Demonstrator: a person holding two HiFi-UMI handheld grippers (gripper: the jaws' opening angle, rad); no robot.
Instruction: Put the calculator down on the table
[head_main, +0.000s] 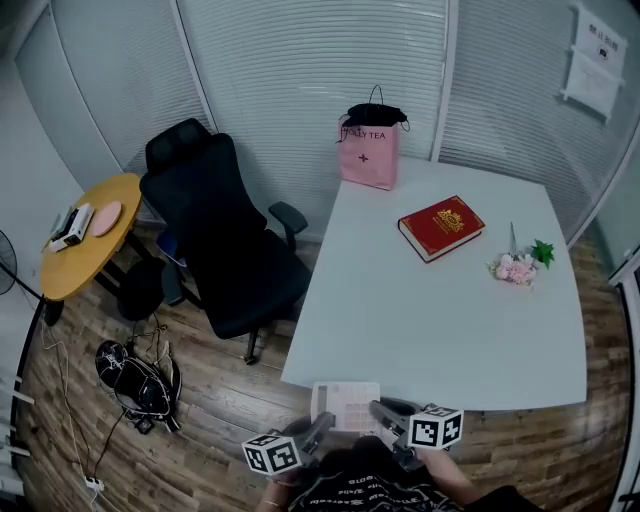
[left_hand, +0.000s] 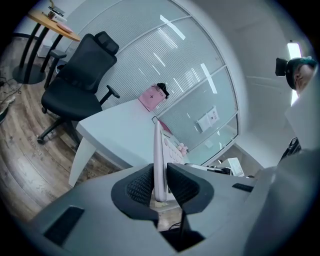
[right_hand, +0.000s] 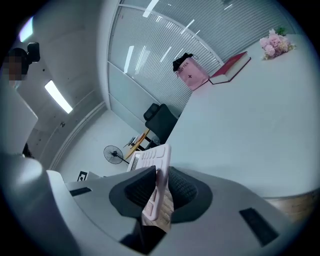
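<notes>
Left gripper (head_main: 318, 432) and right gripper (head_main: 384, 416), jaws narrow, each clamp one side of the calculator (head_main: 346, 406), lower centre, at the table (head_main: 440, 330) edge

Pale pink calculator (head_main: 346, 405), keys up; aloft by near edge of the table (head_main: 450, 330).

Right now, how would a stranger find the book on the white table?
Start at the white table beside the black chair. On its far half, between the pink paper bag and the pink flowers, lies the book. It alone is red, flat, with gold print.
</notes>
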